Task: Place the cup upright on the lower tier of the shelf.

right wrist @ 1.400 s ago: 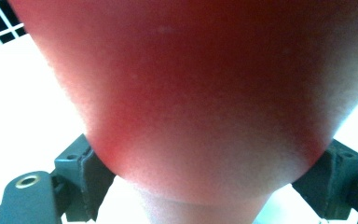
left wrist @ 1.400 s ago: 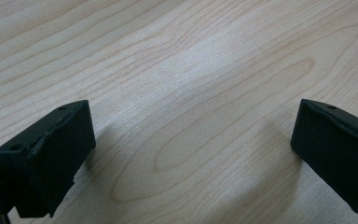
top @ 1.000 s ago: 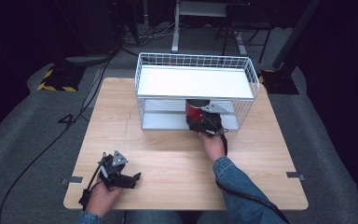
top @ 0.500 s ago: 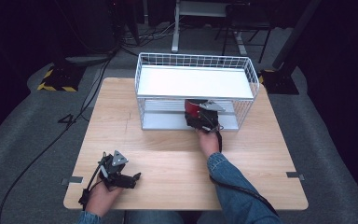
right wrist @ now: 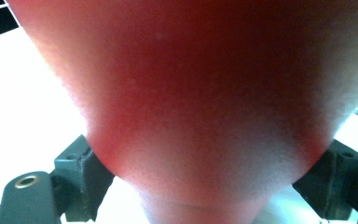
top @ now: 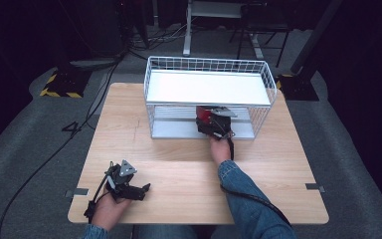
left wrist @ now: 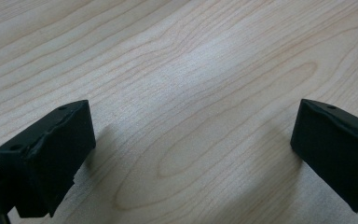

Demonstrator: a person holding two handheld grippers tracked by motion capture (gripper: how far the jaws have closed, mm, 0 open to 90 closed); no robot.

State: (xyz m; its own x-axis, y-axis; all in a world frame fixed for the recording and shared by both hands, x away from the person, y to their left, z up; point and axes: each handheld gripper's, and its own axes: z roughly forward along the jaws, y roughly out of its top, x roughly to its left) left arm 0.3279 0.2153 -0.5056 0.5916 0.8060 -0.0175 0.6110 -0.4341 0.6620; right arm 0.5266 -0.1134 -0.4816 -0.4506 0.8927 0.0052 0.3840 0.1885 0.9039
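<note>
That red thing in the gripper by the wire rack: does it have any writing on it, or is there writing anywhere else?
No readable text anywhere.
Red object held in the right gripper: plain blurred red, no label visible.
White wire rack: no markings.
Wooden table: bare wood grain.
Left gripper: no lettering visible.

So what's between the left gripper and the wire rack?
Only bare wooden table lies between the left gripper and the wire rack, per the high view.
</note>
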